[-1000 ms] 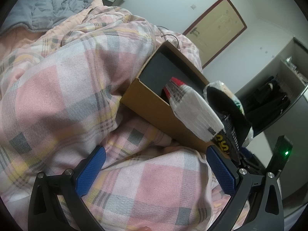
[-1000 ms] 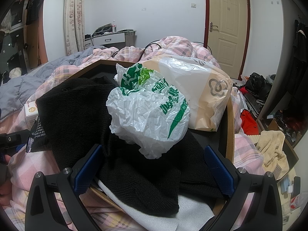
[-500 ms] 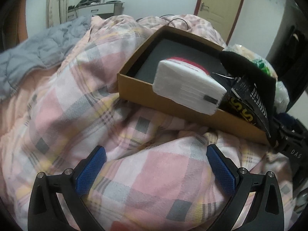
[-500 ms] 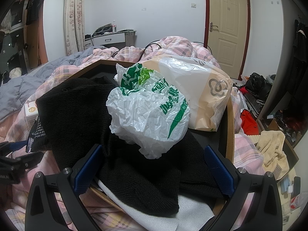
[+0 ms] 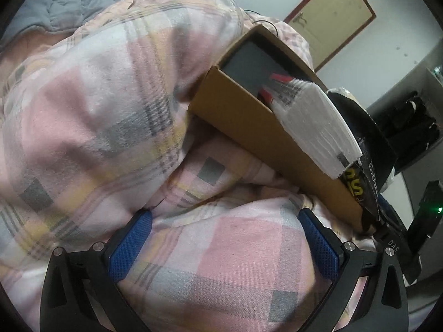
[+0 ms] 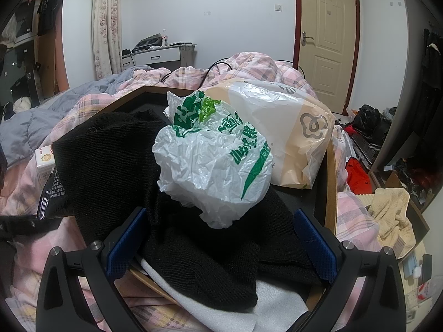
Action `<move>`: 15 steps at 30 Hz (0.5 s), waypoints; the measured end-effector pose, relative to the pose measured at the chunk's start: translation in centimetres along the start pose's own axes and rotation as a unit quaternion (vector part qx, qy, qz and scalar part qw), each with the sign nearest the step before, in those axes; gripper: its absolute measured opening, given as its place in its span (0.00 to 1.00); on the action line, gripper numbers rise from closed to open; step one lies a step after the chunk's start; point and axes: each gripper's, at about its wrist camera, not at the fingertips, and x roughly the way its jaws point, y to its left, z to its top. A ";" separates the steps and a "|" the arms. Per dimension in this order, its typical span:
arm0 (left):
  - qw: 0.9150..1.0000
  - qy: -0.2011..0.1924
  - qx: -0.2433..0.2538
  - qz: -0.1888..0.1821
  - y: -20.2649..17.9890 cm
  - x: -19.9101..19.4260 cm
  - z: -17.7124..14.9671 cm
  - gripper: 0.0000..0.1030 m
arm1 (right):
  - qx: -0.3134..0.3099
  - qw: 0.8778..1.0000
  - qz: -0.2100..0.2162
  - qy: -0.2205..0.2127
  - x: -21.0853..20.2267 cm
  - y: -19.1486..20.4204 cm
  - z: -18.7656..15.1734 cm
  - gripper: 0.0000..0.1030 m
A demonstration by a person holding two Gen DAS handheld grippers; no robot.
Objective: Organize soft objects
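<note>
A brown cardboard box lies on the pink plaid quilt. A white tissue pack and a black snack bag stick out over its near wall. My left gripper is open and empty, low over the quilt, short of the box. In the right wrist view the box rim holds a black knit garment, a crumpled white and green plastic bag and a beige plastic bag. My right gripper is open and empty, just before the garment.
A grey quilt lies at the bed's left. A white foam sheet pokes from under the garment. A beige towel and red cloth lie right of the bed. A door stands behind.
The left gripper's view has swung and tilted, then tilted back; the box now sits up right. The right gripper and the box contents have not moved.
</note>
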 end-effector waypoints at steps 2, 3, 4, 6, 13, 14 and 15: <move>1.000 -0.005 0.004 0.001 -0.3 -0.2 -0.1 1.00 | 0.000 1.000 0.000 0.000 0.0 0.0 0.0 0.99; 1.000 -0.020 0.011 -0.003 0.0 0.2 -0.1 1.00 | -0.001 1.000 0.000 0.000 0.0 0.0 0.0 0.99; 1.000 -0.022 0.011 -0.004 0.0 0.3 -0.1 1.00 | -0.001 1.000 -0.001 0.000 0.0 0.1 0.0 0.99; 1.000 -0.026 0.014 -0.005 0.2 0.3 -0.1 1.00 | -0.001 1.000 0.000 0.000 0.0 0.0 0.0 0.99; 1.000 -0.027 0.014 -0.005 0.1 0.3 -0.2 1.00 | -0.001 1.000 0.000 0.000 -0.2 0.1 0.1 0.99; 1.000 -0.027 0.014 -0.005 0.0 0.2 -0.3 1.00 | -0.001 1.000 0.000 0.000 -0.3 0.2 0.1 0.99; 1.000 -0.027 0.014 -0.005 0.2 0.1 -0.2 1.00 | -0.001 1.000 0.000 0.000 -0.3 0.2 0.1 0.99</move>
